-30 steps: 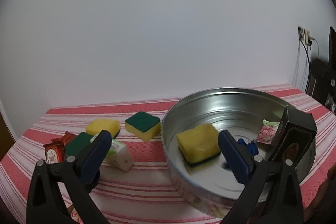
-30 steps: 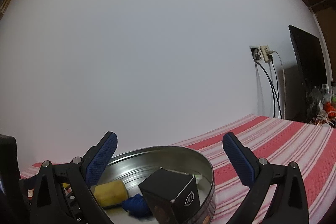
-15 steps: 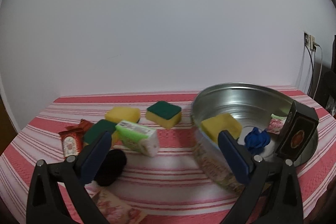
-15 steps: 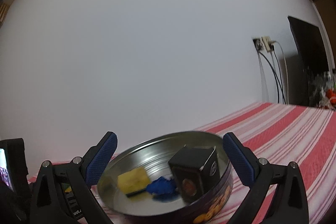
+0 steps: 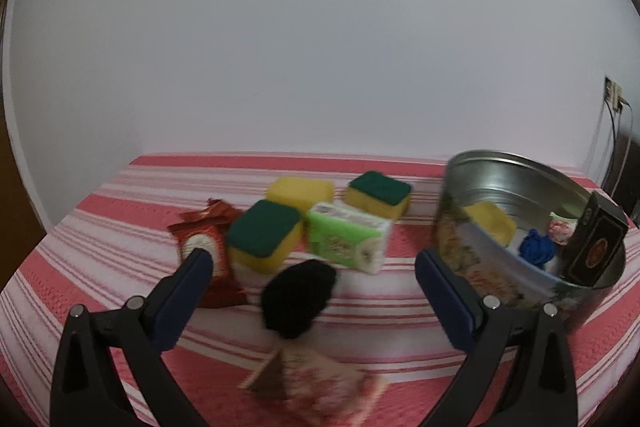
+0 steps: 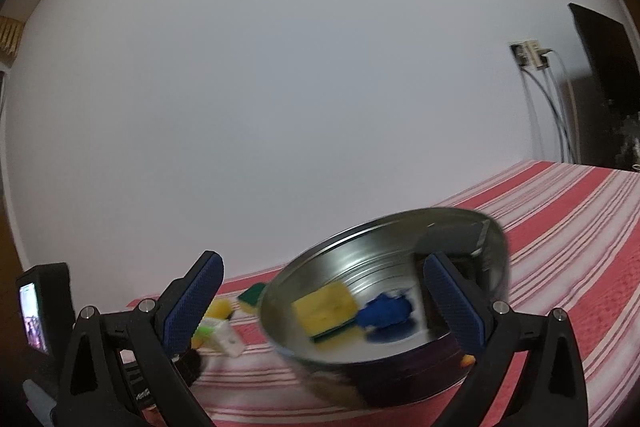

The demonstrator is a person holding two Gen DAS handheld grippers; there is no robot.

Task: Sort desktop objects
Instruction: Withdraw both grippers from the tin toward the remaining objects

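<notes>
**Swinging left, away from the tin and onto the loose pile**

A second ago my left tool (image 5: 308, 267) framed the sponge inside the tin (image 5: 472, 259); now it has panned off, and the tin sits at 3 o'clock. Between its spread, empty jaws lies a black lump (image 5: 298, 297), with sponges (image 5: 264, 235), a green pack (image 5: 348, 243) and a red packet (image 5: 208, 247) behind on the striped counter (image 5: 100, 211). My right tool (image 6: 320, 299), also apart and empty, faces the tin. I judge the lump comes next.
</notes>
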